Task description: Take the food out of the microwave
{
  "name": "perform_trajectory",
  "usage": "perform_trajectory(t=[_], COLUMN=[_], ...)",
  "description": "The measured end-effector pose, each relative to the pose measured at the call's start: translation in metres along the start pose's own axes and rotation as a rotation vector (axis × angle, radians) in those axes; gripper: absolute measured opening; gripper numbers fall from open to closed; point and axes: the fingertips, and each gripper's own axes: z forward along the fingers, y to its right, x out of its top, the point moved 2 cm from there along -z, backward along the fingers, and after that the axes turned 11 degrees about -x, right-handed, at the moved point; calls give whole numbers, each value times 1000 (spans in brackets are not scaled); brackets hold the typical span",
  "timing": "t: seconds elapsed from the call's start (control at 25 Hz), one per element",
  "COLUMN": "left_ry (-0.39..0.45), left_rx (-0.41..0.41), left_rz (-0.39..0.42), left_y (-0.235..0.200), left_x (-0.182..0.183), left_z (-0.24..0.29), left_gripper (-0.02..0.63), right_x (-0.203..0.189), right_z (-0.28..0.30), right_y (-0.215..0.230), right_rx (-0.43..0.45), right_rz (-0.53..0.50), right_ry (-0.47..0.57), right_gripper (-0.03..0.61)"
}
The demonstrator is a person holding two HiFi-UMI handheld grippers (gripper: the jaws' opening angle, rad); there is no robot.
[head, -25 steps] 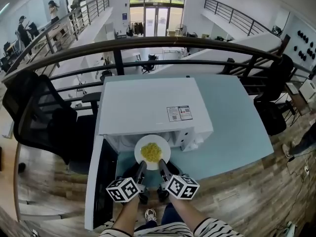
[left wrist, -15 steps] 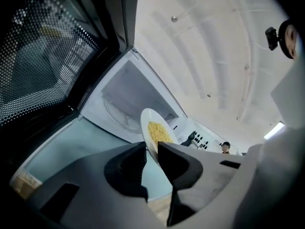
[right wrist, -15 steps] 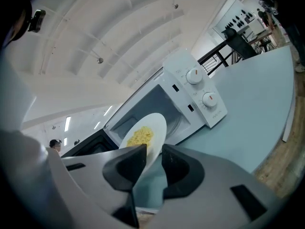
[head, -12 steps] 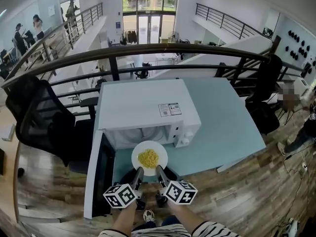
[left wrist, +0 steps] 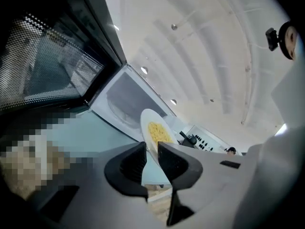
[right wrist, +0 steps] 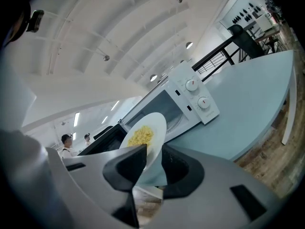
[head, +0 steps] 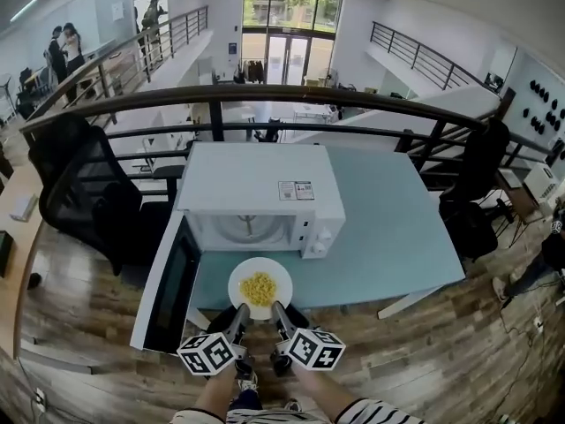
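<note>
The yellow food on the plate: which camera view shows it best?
The head view: it looks down on the food and shows the whole heap, in the middle of the white plate. The left and right gripper views see it only at a slant, so the heap looks narrow.

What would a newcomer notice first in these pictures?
A white plate of yellow food, gripped at its near rim by the left hand-held gripper and the right hand-held gripper, in front of the microwave. The microwave stands on a pale blue table, its door open at the left.
</note>
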Motion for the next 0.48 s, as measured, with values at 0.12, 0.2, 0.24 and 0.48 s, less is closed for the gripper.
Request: perform_trajectory(t=[0.12, 0.2, 0.24, 0.48], left_ry=[20, 29, 31, 51], left_rx=[13, 21, 25, 48], left_rz=[-6, -3, -1, -1], left_y=[14, 23, 26, 43], left_x=[-13, -20, -23, -40], left_z=[-11, -19, -22, -44], left_gripper=[89, 89, 89, 89], right_x=[-3, -6, -7, -18], right_z=[-19, -30, -36, -61], right_y=[3, 5, 6, 7], right_rx=[16, 26, 31, 59], right_rz=[-18, -25, -26, -29], right_ry=[-14, -20, -23, -43], right_gripper=[106, 107, 107, 106])
